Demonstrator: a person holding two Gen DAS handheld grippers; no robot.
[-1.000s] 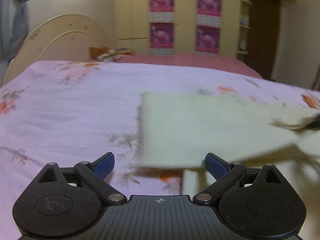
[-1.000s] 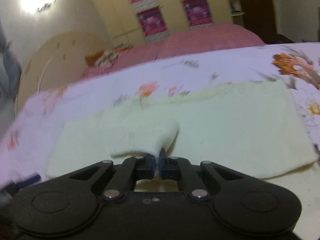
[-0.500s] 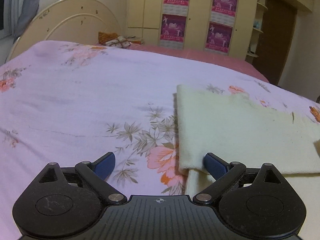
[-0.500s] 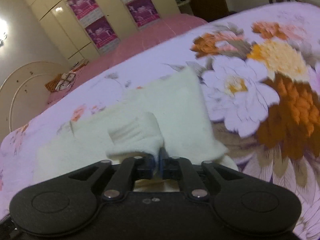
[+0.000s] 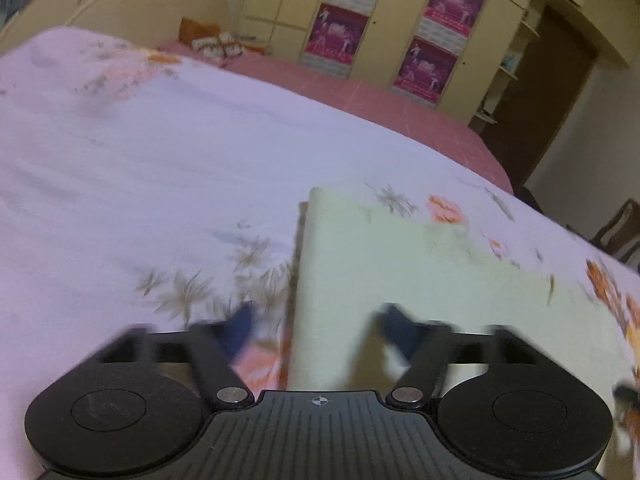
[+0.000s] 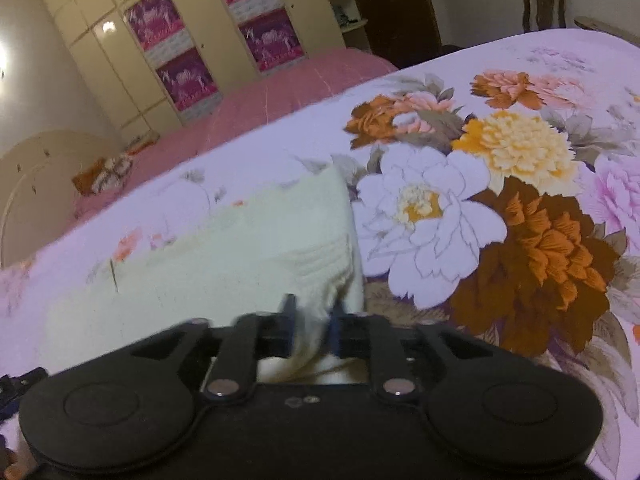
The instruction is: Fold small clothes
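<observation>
Since a second ago, left gripper (image 5: 316, 328) is closing around the pale-yellow knitted cloth's (image 5: 420, 280) corner. Right gripper (image 6: 312, 320) is pinching the cloth's other end narrowly, readying the next fold.

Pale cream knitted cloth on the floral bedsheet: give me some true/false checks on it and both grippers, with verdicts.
1. The pale cream knitted cloth lies on a lilac floral bedsheet. True.
2. The right gripper is wide open, clear of the cloth. False: its pads pinch a fold of the cloth.
3. The left gripper straddles the cloth's left edge. True; its jaws are closing, one pad over the sheet, one over the cloth.
4. The cloth is dark blue. False: it is pale cream.
5. Purple posters hang on the cream wardrobe doors behind the bed. True.
</observation>
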